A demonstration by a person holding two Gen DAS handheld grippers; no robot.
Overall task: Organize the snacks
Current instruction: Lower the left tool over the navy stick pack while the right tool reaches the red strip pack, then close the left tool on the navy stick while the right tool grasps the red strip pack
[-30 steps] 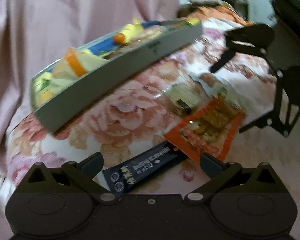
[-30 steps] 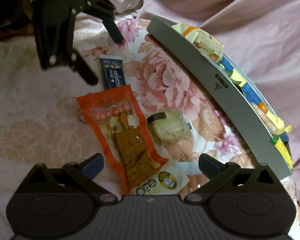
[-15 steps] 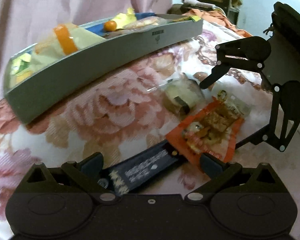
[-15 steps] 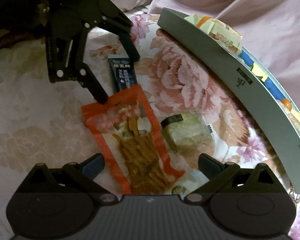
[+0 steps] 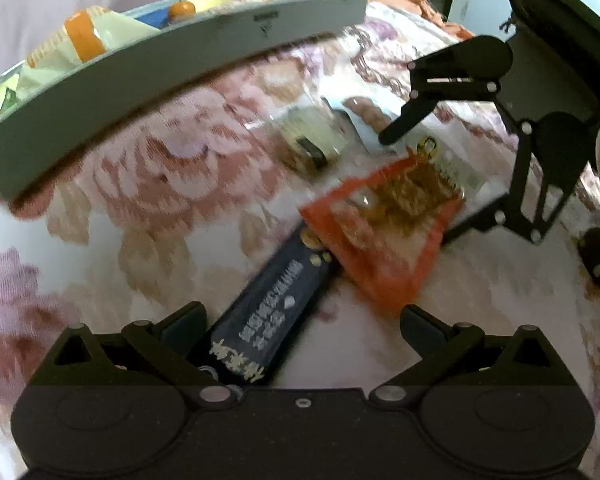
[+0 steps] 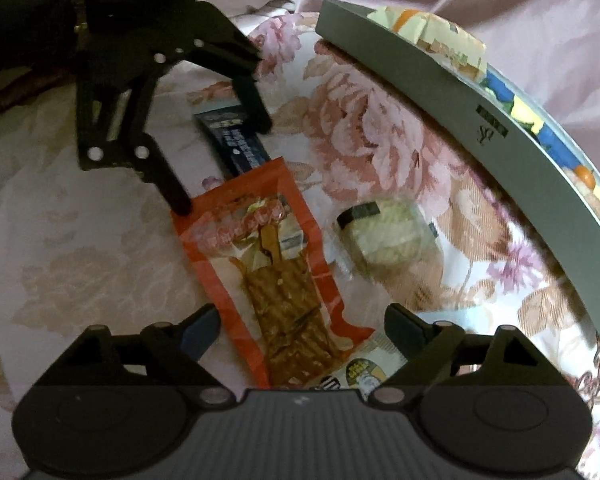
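On a floral bedspread lie a dark blue stick pack (image 5: 272,308), an orange packet (image 5: 384,232) of brown strips, a clear-wrapped green cake (image 5: 308,140) and a white packet (image 5: 440,156). My left gripper (image 5: 302,318) is open and straddles the near end of the blue stick pack (image 6: 236,140). My right gripper (image 6: 304,328) straddles the orange packet (image 6: 268,264); its jaws are closing, and the pads do not press on the packet. Each gripper shows in the other's view: the left gripper (image 6: 222,168) and the right gripper (image 5: 416,188).
A long grey tray (image 5: 140,80) holding several wrapped snacks sits behind the loose packets, against a pink-clad person. The same tray (image 6: 460,104) runs along the right. The green cake (image 6: 388,232) lies between the orange packet and the tray. Dark furniture stands far back.
Both grippers have tipped further down over the packets and come closer together. The right gripper's jaws have narrowed a little around the orange packet. The packets have not moved.
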